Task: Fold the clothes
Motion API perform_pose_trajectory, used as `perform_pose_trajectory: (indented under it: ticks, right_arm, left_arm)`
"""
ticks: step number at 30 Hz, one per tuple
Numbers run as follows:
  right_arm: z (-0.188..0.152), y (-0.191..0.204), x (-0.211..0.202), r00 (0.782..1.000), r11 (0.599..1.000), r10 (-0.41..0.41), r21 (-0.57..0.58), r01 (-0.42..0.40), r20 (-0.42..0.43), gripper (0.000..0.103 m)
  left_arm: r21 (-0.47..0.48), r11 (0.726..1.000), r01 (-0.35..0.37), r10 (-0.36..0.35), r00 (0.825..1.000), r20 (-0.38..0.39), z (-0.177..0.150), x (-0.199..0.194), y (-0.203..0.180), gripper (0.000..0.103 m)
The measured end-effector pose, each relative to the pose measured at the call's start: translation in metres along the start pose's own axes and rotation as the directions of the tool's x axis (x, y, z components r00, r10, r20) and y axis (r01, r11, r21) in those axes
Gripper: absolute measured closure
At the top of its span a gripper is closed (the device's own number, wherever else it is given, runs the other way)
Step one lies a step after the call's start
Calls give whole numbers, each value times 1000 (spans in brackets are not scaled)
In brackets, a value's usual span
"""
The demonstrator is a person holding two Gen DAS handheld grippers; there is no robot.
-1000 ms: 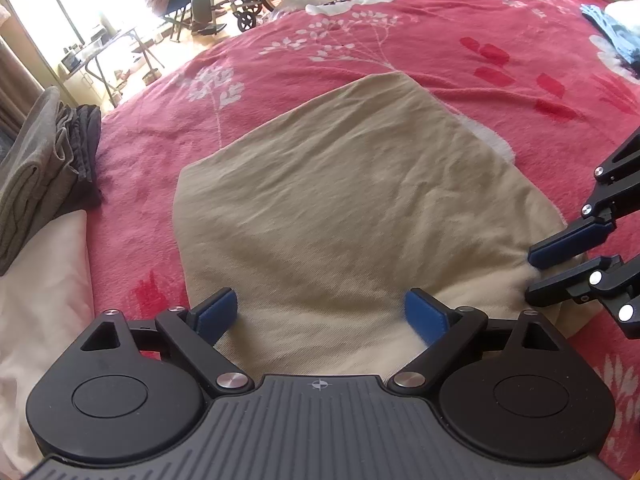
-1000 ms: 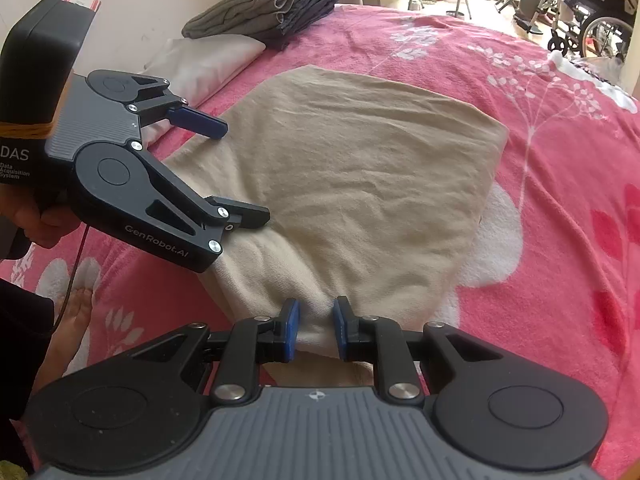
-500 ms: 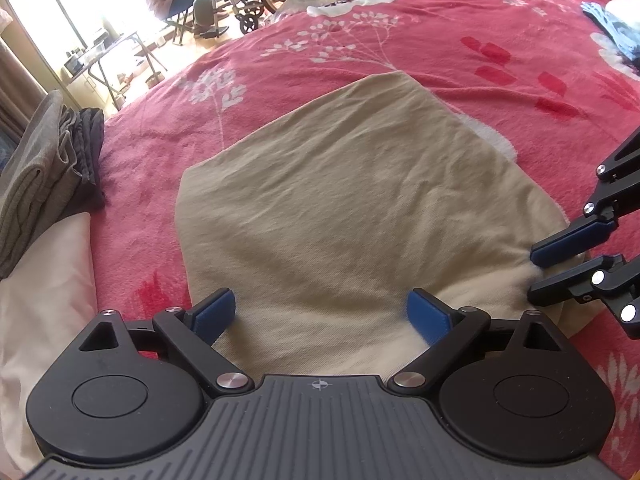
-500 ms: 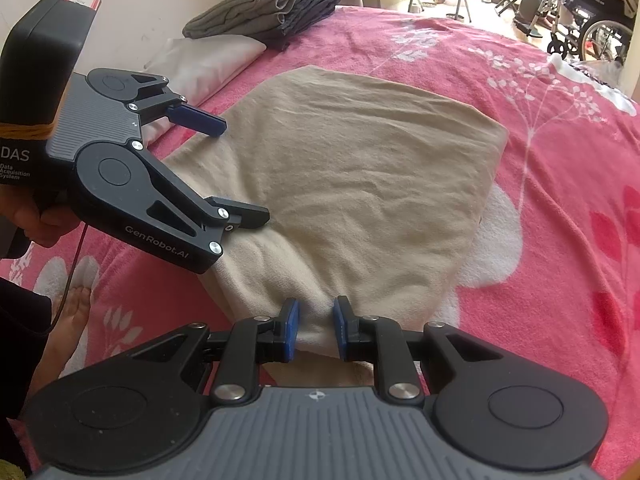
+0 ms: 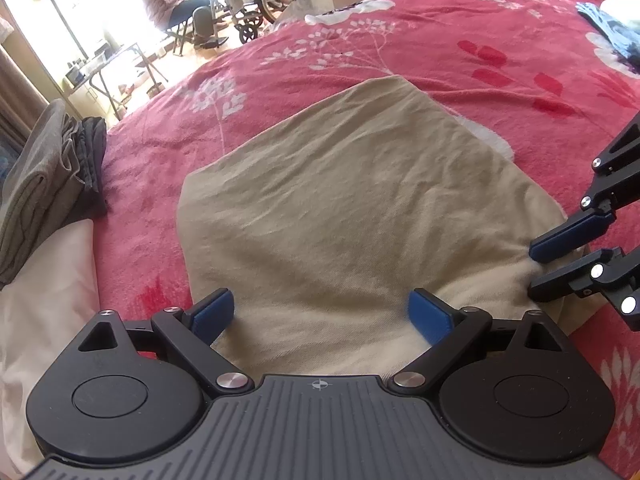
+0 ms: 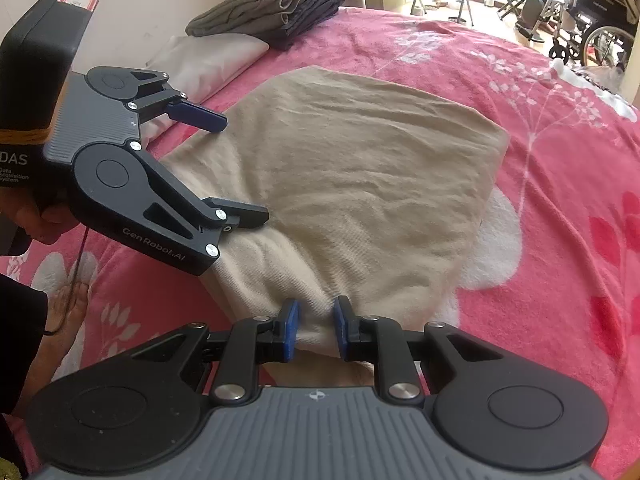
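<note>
Two tools, one garment, one bed; my listing runs from biggest to least.

Item one: wide bed under a pink-red fleece blanket with white flower print (image 5: pixel 460 52). It carries everything else.

Item two: flat beige knit garment (image 5: pixel 344 200), spread mid-bed, lightly wrinkled, its near hem toward me. This is the piece I am working. Its near right corner is bunched up off the blanket.

Item three: stack of folded grey and charcoal clothes (image 6: pixel 276 8), at the bed's far left edge, well apart from the beige piece. I judge these done.

Item four: pale cream pillow (image 6: pixel 208 60), beside that stack, just left of the garment's edge.

Item five: left tool (image 5: pixel 320 314), black with blue pads. Released: its jaws stand wide, straddling the near hem at the left corner, with no cloth pinched that I can see.

Item six: right tool (image 6: pixel 314 330), same build. Clenched on a gathered fold of the garment's near right corner; cloth fills the narrow gap between its pads.

Step in hand, as I read it: securing both near corners before a fold, one taken and one pending. My next move calls for closing the left tool on the hem, then lifting both corners together and carrying them toward the far edge, keeping the cloth taut.
</note>
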State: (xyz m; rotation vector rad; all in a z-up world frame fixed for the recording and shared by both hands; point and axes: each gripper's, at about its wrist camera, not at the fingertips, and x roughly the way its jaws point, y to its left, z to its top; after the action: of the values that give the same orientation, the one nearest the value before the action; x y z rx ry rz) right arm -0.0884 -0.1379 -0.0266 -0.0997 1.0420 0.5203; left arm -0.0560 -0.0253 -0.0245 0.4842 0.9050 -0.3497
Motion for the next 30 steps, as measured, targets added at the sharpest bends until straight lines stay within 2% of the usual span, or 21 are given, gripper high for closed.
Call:
perform_pose_trajectory:
  ticks: [13, 18, 20, 22, 27, 30]
  right_arm:
    - [-2, 0, -1, 1000, 1000, 3, 1, -3, 16, 82]
    - [-9, -3, -15, 1000, 1000, 6, -15, -6, 0, 82]
    - [-10, -14, -28, 1000, 999, 10, 44, -9, -19, 81]
    - [-12, -32, -42, 999, 989, -35, 139, 40, -38, 80]
    - [-22, -70, -64, 990, 923, -139, 359, 138, -23, 79]
    - [-23, -74, -58, 994, 910, -109, 400, 110, -25, 79]
  left_arm:
    - [-3, 1000, 6, -6, 1000, 18, -4, 1, 2, 6]
    - [-18, 999, 40, -40, 999, 36, -8, -2, 8, 6]
    - [-41, 997, 60, -59, 997, 42, -11, -2, 14, 6]
    - [-78, 993, 87, -84, 995, 45, -13, -2, 20, 6]
    - [-89, 986, 141, -133, 987, 92, -18, -9, 27, 6]
    - [-97, 979, 179, -166, 978, 129, -22, -19, 34, 6]
